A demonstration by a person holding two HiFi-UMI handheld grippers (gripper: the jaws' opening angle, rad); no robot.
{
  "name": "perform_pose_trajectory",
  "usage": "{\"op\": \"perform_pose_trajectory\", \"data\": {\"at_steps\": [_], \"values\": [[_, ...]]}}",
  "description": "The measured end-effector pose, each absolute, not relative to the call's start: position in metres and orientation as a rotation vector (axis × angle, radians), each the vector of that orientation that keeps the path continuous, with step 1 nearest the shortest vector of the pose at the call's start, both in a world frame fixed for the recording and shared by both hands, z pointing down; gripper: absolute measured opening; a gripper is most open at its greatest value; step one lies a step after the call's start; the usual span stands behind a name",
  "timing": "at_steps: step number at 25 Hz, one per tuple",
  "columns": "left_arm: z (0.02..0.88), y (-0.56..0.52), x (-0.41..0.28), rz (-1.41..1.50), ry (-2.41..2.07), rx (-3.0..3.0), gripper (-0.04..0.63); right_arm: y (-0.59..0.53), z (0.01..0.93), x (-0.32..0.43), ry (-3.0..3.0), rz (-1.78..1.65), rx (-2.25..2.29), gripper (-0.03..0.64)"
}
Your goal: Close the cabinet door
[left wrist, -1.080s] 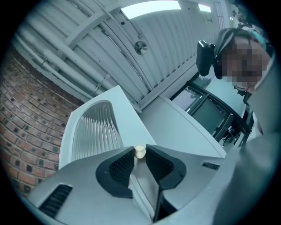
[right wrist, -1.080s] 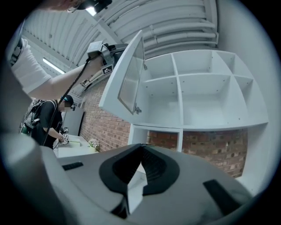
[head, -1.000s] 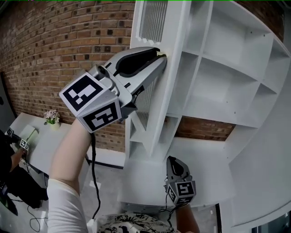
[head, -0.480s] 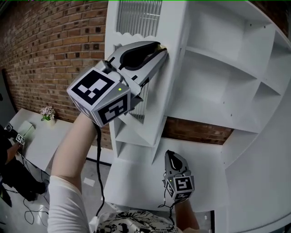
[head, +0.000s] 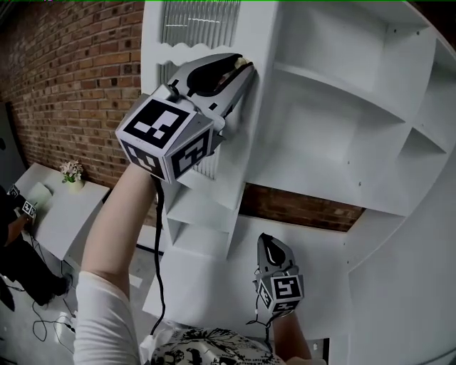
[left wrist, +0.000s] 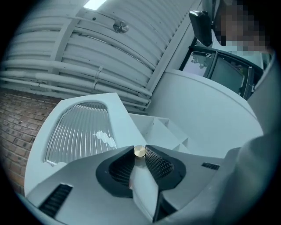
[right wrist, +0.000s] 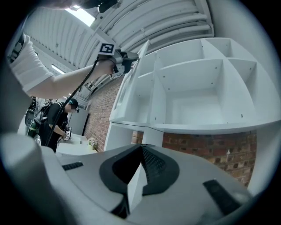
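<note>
Knob [left wrist: 139,151] of the cabinet door [left wrist: 79,132] sits clamped in left tongs [head: 244,65]; right tongs [right wrist: 141,148] closed, below.

Bright, even light washes the white cabinet [head: 335,142], leaving only soft grey shading under its shelves. Above the cabinet door [left wrist: 120,112] a ceiling lamp [left wrist: 94,3] glows, and glare sits on the door's ribbed pane [left wrist: 79,132]. The knob [left wrist: 139,151] shines sharply, while the left tongs [left wrist: 139,154] blur toward the lens. Shelves bow near the frame edges. The corners of both gripper views are dark.
</note>
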State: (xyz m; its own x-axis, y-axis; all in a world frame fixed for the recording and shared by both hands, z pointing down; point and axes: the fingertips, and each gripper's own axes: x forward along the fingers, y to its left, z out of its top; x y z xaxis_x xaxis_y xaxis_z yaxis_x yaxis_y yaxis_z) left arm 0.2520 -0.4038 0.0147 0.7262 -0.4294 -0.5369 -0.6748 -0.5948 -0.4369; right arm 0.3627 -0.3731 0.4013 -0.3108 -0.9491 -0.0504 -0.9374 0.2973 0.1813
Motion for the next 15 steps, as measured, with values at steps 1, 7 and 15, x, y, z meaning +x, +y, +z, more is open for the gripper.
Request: {"op": "perform_pose_trajectory", "data": {"at_steps": [1, 7, 15], "values": [[0.015, -0.407, 0.253, 0.507, 0.839, -2.282, 0.094, -0.376, 0.402, 0.365, -2.477, -0.274, 1.799, 0.005], [0.018, -0.426, 0.262, 0.502, 0.862, -2.217, 0.094, -0.395, 0.404, 0.378, -2.493, -0.271, 1.784, 0.005], [0.014, -0.449, 0.272, 0.442, 0.958, -2.113, 0.094, -0.42, 0.402, 0.373, -2.541, -0.279, 1.723, 0.005]]}}
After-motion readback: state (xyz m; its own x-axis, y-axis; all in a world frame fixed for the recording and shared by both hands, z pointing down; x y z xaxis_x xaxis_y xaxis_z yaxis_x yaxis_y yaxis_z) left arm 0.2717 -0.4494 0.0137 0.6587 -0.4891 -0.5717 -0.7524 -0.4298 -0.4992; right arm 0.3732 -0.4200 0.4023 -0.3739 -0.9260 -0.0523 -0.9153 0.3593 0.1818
